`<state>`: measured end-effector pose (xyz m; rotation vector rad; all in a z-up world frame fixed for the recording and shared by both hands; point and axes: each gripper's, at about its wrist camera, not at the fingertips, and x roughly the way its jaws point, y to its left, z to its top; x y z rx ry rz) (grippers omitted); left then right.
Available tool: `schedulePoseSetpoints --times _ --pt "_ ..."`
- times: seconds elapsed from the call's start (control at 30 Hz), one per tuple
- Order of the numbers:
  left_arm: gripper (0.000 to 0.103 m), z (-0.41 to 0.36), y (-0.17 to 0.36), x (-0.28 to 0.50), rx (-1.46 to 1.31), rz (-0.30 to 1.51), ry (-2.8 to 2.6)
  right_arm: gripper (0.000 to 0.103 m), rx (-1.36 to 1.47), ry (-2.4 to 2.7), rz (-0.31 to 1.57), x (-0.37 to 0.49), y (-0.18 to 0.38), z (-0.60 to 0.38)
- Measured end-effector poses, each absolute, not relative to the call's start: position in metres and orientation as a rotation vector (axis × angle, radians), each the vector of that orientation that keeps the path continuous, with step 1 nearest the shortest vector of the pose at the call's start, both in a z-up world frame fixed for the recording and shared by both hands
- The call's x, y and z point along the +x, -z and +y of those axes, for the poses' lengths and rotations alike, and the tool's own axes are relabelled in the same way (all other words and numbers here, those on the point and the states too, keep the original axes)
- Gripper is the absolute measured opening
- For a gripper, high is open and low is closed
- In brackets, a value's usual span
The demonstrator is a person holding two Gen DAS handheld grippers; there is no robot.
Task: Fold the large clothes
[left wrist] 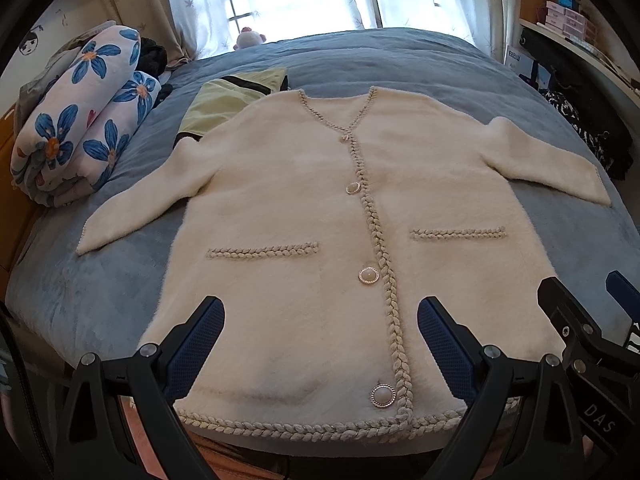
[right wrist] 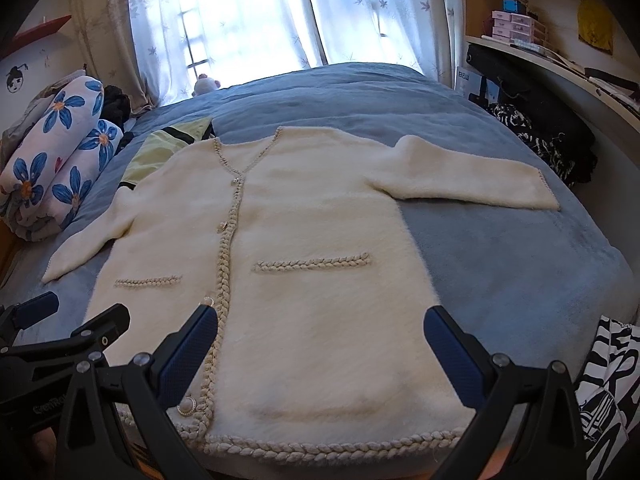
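Two grippers, the left gripper (left wrist: 320, 344) and the right gripper (right wrist: 322, 352), hover wide apart and empty over the hem of one cream cardigan (left wrist: 320, 200), spread flat on a blue bed (left wrist: 420, 68), collar pointing toward the window, four buttons, two sleeves outstretched.

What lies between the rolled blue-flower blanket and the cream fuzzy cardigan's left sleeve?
Only bare blue bedspread separates the rolled blue-flower blanket from the cream fuzzy cardigan's sleeve; both wrist views show it.
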<state>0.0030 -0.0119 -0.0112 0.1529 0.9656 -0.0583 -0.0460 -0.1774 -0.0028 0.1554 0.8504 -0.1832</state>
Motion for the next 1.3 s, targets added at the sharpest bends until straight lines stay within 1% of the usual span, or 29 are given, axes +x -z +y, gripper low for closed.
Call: schedulePoseSetpoints --times 0.3,0.67,0.83,0.97,1.13,1.23,1.3 --pt "0.097 -0.033 -0.008 0.020 0.165 0.902 0.123 0.103 0.093 0.284 0.791 -0.043 -0.021 -0.201" --pt "0.097 -0.090 -0.054 0.040 0.253 0.747 0.241 0.103 0.014 0.374 0.698 -0.015 -0.081 -0.247" --pt "0.097 -0.110 -0.073 0.063 0.241 0.703 0.282 0.103 -0.111 0.464 0.609 -0.005 -0.113 -0.258" --pt "0.097 -0.129 -0.083 0.085 0.251 0.656 0.299 0.103 -0.039 0.420 0.601 0.011 -0.132 -0.288" --pt "0.097 -0.158 -0.090 0.129 0.245 0.564 0.289 0.103 0.059 0.441 0.673 0.057 -0.123 -0.356" --pt "0.097 -0.175 -0.088 0.155 0.223 0.509 0.291 0.103 0.158 0.481 0.746 0.085 -0.098 -0.404" --pt "0.097 -0.188 -0.082 0.177 0.202 0.508 0.304 0.103 0.215 0.495 0.793 0.100 -0.080 -0.433"
